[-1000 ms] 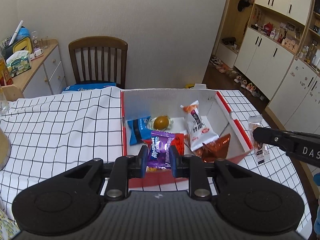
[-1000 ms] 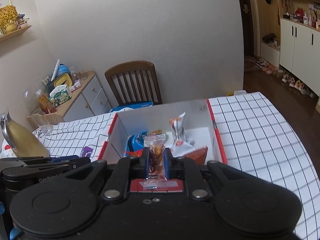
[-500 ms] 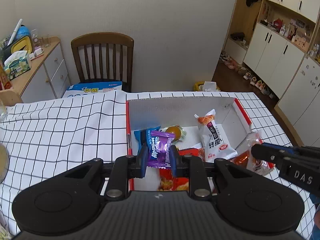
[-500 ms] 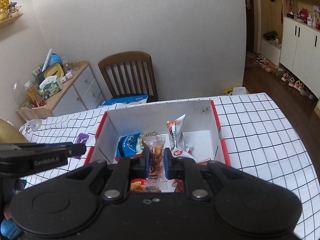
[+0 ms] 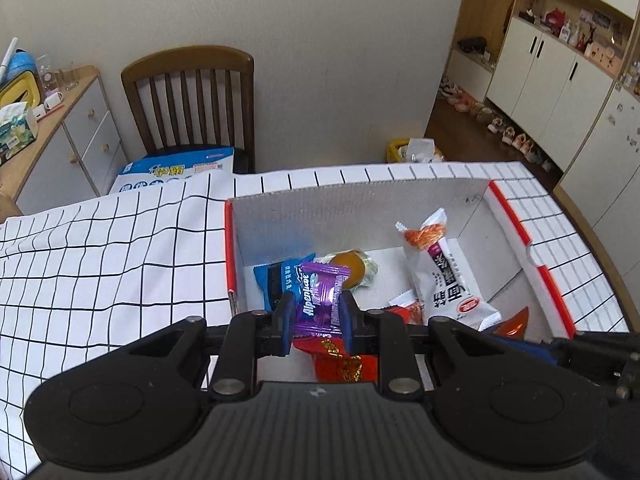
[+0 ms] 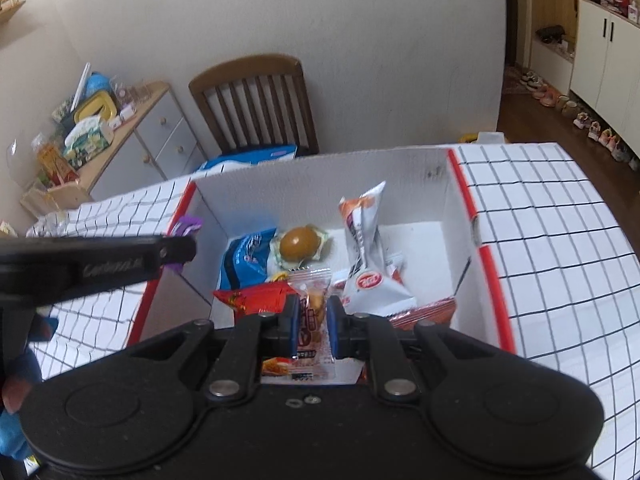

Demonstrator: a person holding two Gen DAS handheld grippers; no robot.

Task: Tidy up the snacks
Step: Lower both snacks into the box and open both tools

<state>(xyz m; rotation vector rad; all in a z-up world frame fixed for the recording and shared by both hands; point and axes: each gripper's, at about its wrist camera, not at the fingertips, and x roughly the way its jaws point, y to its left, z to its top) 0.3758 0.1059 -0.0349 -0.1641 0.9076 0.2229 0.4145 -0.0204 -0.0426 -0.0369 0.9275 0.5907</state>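
The box (image 5: 516,224) sits on the table (image 5: 100,248), open, toward its right side. Inside, one packet (image 5: 276,280) lies at the left, the round snack (image 5: 352,268) just right of it, and a long pouch (image 5: 444,276) leans further right. Behind the table's far edge stands a chair (image 5: 192,96), a cabinet (image 5: 76,128) to its left.

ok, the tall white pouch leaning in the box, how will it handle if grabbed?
The white pouch looks puffy and crinkled, so probably light and soft under the pads. It stands tilted on other packets in the box, so a nudge would likely topple it. Its glossy film may slip.
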